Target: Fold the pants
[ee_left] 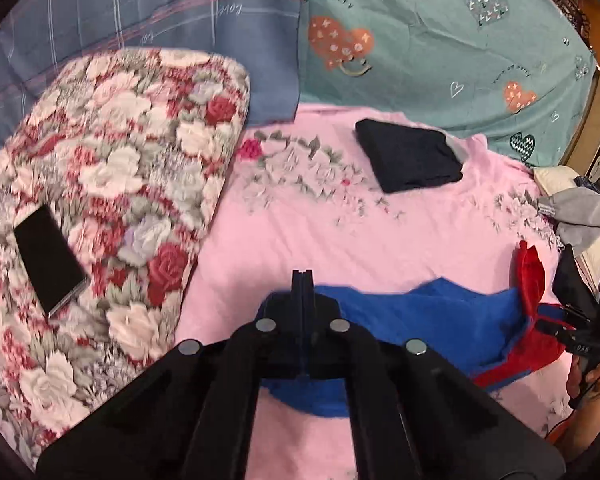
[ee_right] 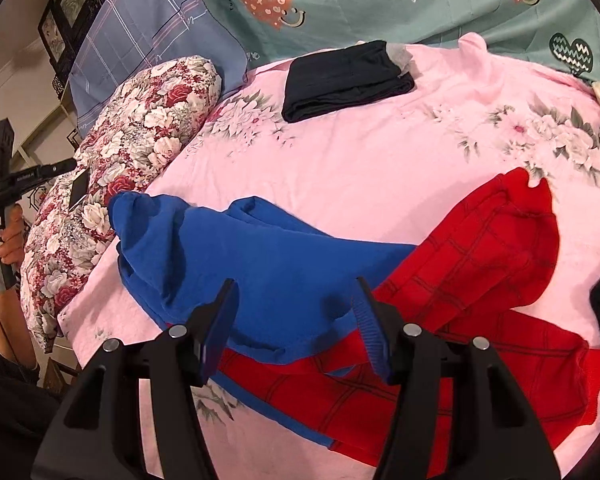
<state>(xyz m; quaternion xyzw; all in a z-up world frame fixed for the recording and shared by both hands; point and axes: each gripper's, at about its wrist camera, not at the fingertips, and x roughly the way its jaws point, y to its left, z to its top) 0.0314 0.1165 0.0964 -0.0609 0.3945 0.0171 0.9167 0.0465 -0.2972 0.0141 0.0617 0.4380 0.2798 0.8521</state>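
Note:
The pants, blue (ee_right: 260, 264) on one half and red with a dark grid (ee_right: 492, 248) on the other, lie crumpled across the pink blanket (ee_right: 360, 168). My left gripper (ee_left: 302, 280) is shut, and blue cloth (ee_left: 440, 312) bunches on both sides of its closed fingers. In the right wrist view that end of the blue leg stands up in a peak. My right gripper (ee_right: 296, 312) is open above the spot where blue meets red, its fingers straddling the cloth without pressing it. It also shows at the right edge of the left wrist view (ee_left: 556, 320).
A folded dark garment (ee_left: 410, 156) lies farther back on the blanket. A floral pillow (ee_left: 112, 184) with a black phone (ee_left: 50, 264) on it is at the left. Loose clothes (ee_left: 580, 216) are piled at the right edge. A teal heart-print sheet (ee_left: 440, 40) lies behind.

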